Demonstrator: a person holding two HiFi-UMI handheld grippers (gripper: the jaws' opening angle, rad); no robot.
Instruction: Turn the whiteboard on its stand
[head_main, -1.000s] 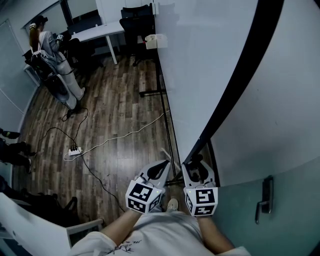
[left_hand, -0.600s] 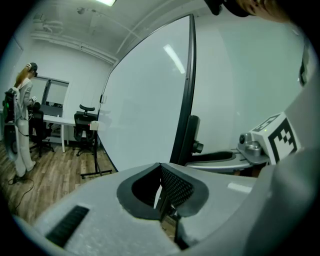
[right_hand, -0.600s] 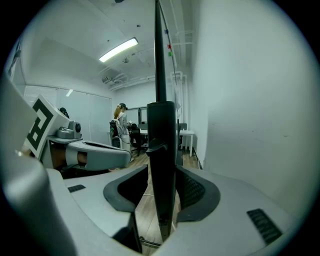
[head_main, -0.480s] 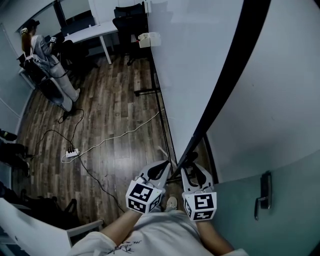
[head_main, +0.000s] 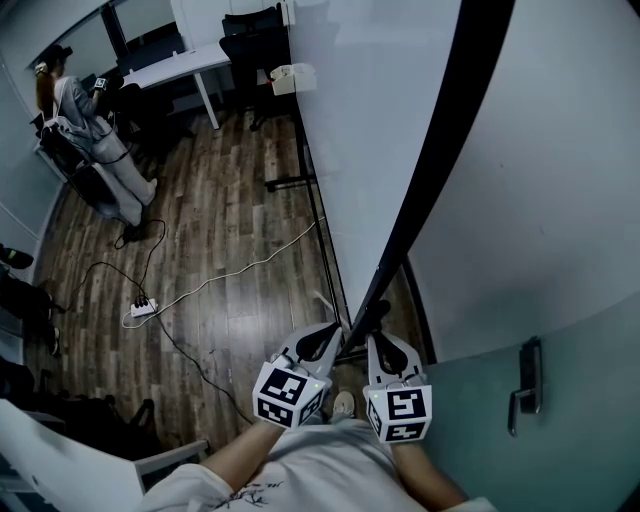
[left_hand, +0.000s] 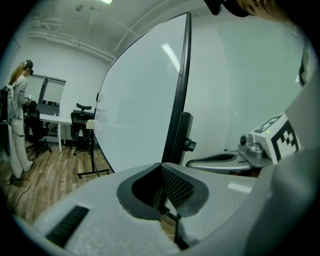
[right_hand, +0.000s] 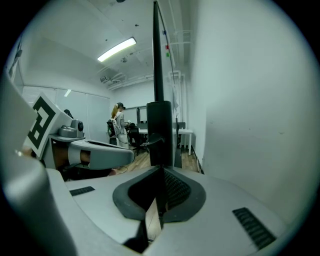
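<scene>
We clamp our right gripper (head_main: 380, 336), whose jaws have just been closing, on the black lower edge of the whiteboard (head_main: 370, 120), upright on its stand (head_main: 322, 230); our left gripper (head_main: 333, 330) waits just beside, jaws together, empty

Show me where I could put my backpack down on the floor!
The wood floor between the whiteboard and the white cable is bare, and so is the patch below that cable. It is crowded near the power strip, desk and chairs, and tight between whiteboard and wall.
</scene>
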